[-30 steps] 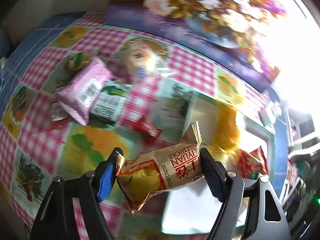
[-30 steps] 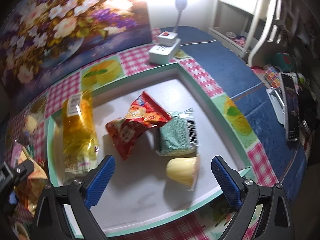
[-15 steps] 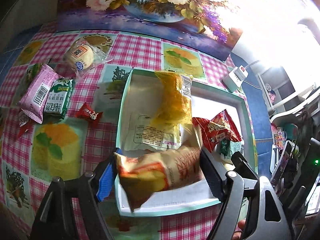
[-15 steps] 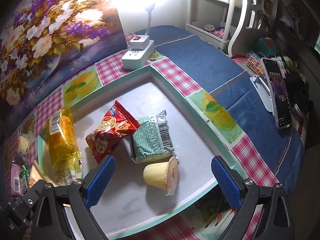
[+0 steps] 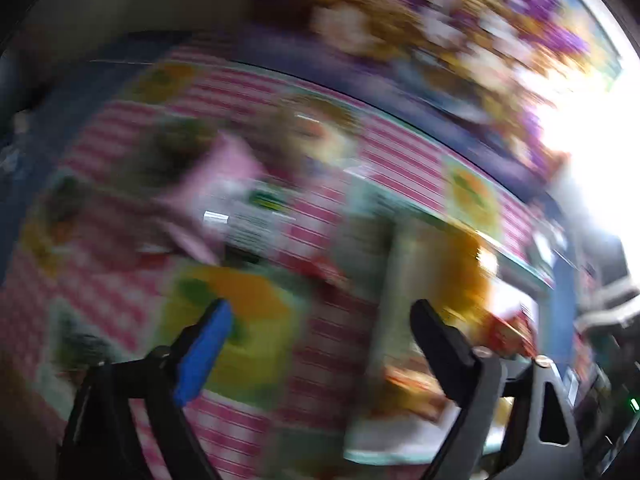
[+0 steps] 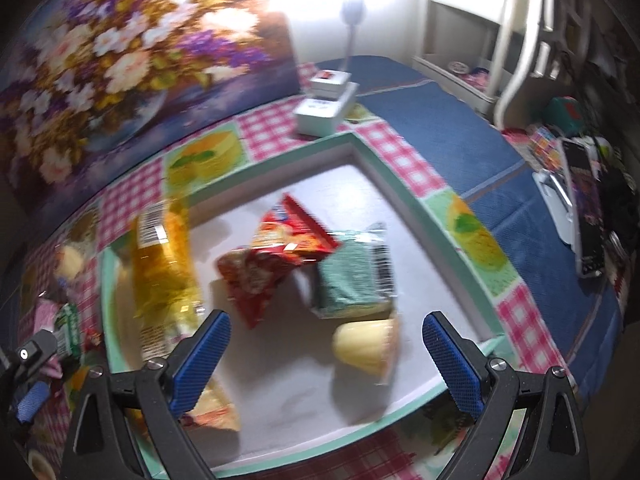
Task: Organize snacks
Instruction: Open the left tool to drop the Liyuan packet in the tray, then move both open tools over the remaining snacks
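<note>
Both claws gape empty: the left claw over the blurred checkered table, the right claw above the tray holding the snacks.

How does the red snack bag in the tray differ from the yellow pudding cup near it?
The red snack bag is a flat, crinkly packet with printing; the pudding cup is a smooth, plain pale-yellow tub. The bag lies flat mid-tray; the cup lies tipped on its side, nearer the front edge. Both rest inside the white tray, untouched by either tongs.
</note>
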{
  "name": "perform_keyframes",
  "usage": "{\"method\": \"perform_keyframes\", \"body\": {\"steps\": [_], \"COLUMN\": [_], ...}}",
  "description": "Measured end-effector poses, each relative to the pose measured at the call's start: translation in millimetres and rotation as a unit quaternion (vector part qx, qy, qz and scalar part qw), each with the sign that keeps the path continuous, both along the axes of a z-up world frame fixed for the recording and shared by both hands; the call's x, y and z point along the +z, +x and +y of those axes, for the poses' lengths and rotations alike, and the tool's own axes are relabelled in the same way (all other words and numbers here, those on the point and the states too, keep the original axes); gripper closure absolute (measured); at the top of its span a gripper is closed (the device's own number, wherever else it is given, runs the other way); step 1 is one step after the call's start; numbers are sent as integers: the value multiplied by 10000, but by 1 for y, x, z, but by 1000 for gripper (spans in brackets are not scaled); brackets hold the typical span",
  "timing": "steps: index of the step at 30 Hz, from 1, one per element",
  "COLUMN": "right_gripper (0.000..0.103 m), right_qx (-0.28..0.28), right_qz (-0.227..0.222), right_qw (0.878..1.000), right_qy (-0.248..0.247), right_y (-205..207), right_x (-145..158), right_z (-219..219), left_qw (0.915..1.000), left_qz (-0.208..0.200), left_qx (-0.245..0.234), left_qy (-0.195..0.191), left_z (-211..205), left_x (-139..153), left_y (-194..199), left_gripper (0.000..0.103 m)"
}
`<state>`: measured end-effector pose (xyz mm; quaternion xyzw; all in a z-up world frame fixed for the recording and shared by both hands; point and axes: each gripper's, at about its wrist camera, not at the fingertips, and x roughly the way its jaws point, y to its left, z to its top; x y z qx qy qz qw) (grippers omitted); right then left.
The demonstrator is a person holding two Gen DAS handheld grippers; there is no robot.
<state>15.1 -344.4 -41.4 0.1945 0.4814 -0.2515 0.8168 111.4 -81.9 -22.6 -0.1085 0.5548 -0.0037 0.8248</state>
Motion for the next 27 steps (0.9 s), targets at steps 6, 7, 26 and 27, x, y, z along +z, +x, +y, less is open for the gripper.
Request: {"method": "perform_keyframes", "body": {"steps": [6, 7, 26, 27], "right_gripper": [5, 5, 5, 6], "right_qx": [666, 833, 2804, 2813], "right_qz": [-384, -453, -208, -127], "right_qw": [9970, 9955, 9571, 9569], "right_qy": [7, -8, 697, 706], "right_y": [21, 28, 145, 150], "right_x": [22, 26, -1, -6], "right_z": [37, 47, 194, 197], "left_qw": [9926, 9908, 9810, 9812], "left_qz": [-83, -101, 9, 21], "left_qx": [1160, 1323, 1861, 1853], "left_qy": [344, 266, -543, -548], "left_z": [69, 83, 180, 181], "left_x": [1, 1, -41, -43], "left_y": [8, 10, 40, 42], "left_gripper": [7, 7, 6, 6]}}
